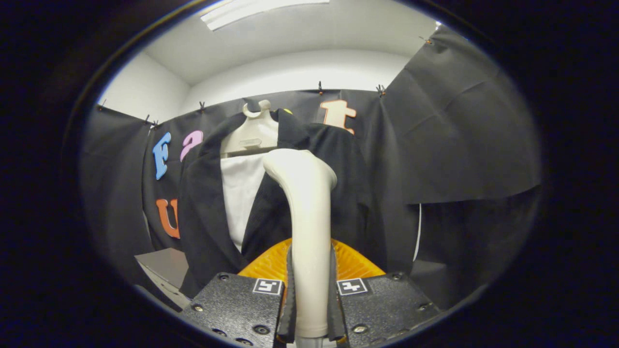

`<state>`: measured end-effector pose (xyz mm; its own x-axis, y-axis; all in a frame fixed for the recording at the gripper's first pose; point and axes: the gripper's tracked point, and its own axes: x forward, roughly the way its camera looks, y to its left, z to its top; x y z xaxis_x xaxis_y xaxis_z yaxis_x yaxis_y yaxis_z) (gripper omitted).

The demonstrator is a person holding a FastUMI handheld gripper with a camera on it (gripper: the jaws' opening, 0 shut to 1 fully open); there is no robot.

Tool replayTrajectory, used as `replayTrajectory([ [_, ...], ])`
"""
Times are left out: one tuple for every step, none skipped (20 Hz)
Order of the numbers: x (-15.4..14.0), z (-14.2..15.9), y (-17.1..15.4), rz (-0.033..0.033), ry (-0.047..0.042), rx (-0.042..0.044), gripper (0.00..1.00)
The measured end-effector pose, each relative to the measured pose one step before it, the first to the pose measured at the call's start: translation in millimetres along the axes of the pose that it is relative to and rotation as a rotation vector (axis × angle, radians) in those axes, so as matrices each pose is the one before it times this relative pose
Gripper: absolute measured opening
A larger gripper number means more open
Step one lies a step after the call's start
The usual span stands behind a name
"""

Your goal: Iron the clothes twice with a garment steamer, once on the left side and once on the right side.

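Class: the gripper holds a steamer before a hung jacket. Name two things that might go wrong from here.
1. The gripper clamps the steamer low on its handle; the head could tilt or slip.
2. The dark jacket hangs loosely on its hanger; pushing may swing it away, leaving one side unsteamed.

Steamer handle [309, 232] smooth matt plastic; jacket [203, 217] matt dark cloth.

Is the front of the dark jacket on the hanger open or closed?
Open. The jacket hangs with its lapels apart, white lining showing between them, beyond the steamer that the gripper clamps.
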<state>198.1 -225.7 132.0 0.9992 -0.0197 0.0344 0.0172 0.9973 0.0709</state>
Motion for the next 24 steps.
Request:
replayTrajectory([
  [-4.32, -6.23, -1.36, -0.00355, 0.01075, -0.00032, 0.28],
  [-3.94, -7.43, -0.47, 0.00073, 0.01531, -0.00069, 0.28],
  [-4.22, -9.05, 0.7, 0.00506, 0.01877, 0.00547, 0.28],
  [-4.54, -10.77, 2.32, 0.00575, 0.02162, 0.00783, 0.28],
  [-3.59, -10.92, 0.56, -0.00409, 0.02008, 0.00076, 0.28],
  [-2.18, -11.31, -0.14, -0.00807, 0.02066, -0.00728, 0.28],
  [-2.38, -9.17, 0.0, -0.00556, 0.01728, -0.00416, 0.28],
  [-2.56, -7.41, 0.56, -0.00154, 0.01444, -0.00127, 0.28],
  [-2.38, -7.33, 0.52, -0.00333, 0.01074, 0.001, 0.28],
  [-0.79, -9.16, 0.28, -0.00587, 0.00994, -0.00212, 0.28],
  [-1.19, -7.89, 0.22, -0.00511, 0.00885, -0.00296, 0.28],
  [-0.07, -10.21, 1.96, -0.00329, 0.01507, -0.00355, 0.28],
  [-0.64, -11.57, 2.52, 0.00163, 0.02541, -0.0005, 0.28],
  [-1.96, -12.51, 1.79, -0.00179, 0.02604, 0.00267, 0.28],
  [-0.67, -10.11, -0.01, -0.00272, 0.01876, 0.00044, 0.28],
  [0.36, -9.25, -0.15, -0.00628, 0.0151, -0.00388, 0.28],
  [-0.36, -7.52, -0.4, -0.0048, 0.0111, -0.00496, 0.28],
  [-0.05, -8.05, 0.4, -0.00423, 0.01252, -0.0041, 0.28],
  [-1.01, -7.46, 0.68, -0.00099, 0.01172, -0.00167, 0.28],
  [0.16, -8.1, 0.74, -0.00199, 0.01455, -0.00084, 0.28],
  [-0.25, -7.94, -0.72, -0.0028, 0.0145, -0.00237, 0.28],
  [0.73, -8.56, -0.85, -0.00516, 0.0137, -0.0029, 0.28],
  [0.78, -7.25, -1.49, -0.00531, 0.01138, -0.00269, 0.28],
  [1.27, -6.87, 0.0, -0.00623, 0.01089, -0.00282, 0.28],
])
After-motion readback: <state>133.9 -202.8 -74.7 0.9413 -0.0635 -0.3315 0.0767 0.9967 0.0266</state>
